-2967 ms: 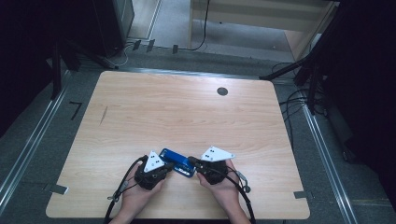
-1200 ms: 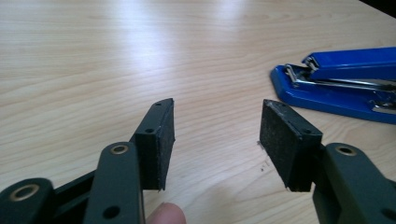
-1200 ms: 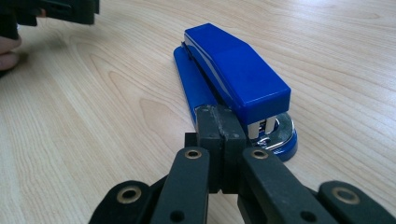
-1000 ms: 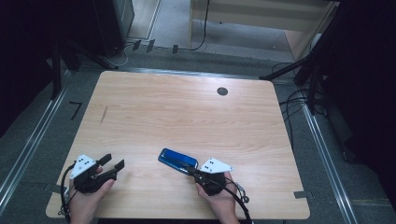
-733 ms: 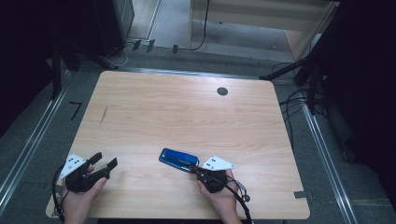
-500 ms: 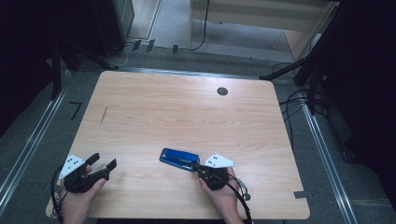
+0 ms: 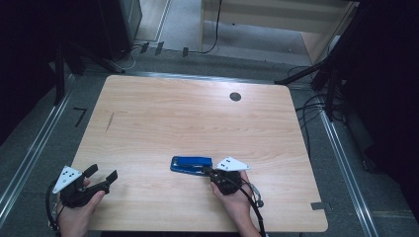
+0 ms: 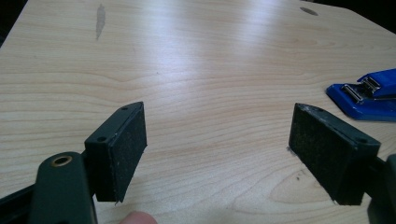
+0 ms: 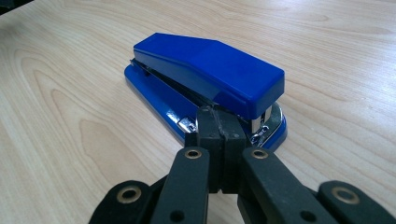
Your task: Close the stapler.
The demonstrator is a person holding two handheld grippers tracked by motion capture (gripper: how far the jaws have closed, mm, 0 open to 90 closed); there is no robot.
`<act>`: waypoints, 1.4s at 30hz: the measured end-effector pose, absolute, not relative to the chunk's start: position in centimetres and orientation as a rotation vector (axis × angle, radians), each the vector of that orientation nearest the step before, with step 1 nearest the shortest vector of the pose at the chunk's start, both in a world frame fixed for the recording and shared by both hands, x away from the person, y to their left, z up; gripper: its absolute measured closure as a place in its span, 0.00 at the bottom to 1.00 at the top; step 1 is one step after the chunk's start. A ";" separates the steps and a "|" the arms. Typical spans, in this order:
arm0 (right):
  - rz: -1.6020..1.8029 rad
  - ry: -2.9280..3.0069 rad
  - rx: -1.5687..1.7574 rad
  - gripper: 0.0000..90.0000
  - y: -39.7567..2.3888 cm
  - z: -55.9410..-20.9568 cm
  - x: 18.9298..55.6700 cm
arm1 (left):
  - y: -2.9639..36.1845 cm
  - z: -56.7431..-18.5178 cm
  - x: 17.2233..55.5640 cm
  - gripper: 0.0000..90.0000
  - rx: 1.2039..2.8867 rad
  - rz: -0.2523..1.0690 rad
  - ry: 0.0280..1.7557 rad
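The blue stapler lies flat near the front middle of the desk. The right gripper, jaws pressed together, sits at its hinged end, seemingly touching it. The left gripper, well apart at the desk's front left corner, has just been opening and holds nothing.

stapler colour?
Solid blue stapler, with silver metal at its rear hinge; it shows best in the right gripper view.

A lab-like recording room: one bare wooden desk stands on grey carpet, metal floor rails run past its left and right edges, cables trail beyond its far right corner, dark stands and curtains surround it.
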State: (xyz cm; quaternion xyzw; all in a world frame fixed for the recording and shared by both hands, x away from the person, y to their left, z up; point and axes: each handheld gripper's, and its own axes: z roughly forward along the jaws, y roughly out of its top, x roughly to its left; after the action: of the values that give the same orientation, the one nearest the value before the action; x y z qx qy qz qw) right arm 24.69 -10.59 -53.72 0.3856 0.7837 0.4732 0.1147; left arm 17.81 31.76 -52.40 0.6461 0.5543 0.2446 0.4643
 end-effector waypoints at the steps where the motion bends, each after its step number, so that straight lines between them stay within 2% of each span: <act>1: 1.385 2.295 1.131 1.00 -10.6 -53.7 24.8 | 31.8 -52.4 17.8 0.21 1.590 0.599 1.362; 19: 1.391 2.286 1.154 1.00 -10.7 -53.9 25.5 | 31.9 -52.4 17.6 0.17 1.589 0.573 1.334; 32: 1.444 2.258 1.166 1.00 -12.9 -52.3 24.8 | 31.8 -52.4 17.6 0.15 1.594 0.564 1.316; 35: 1.452 2.248 1.177 0.79 -13.7 -52.0 24.7 | 31.8 -52.4 17.5 0.15 1.581 0.575 1.316; 42: 1.469 2.212 1.206 0.40 -16.0 -51.9 24.5 | 31.8 -52.4 17.5 0.15 1.581 0.582 1.322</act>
State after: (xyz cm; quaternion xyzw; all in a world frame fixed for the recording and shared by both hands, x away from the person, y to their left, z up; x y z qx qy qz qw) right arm 24.48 -15.95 -51.88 0.4107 0.7537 0.5005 0.1124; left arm 17.49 31.79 -52.44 0.6478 0.5418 0.2383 0.4796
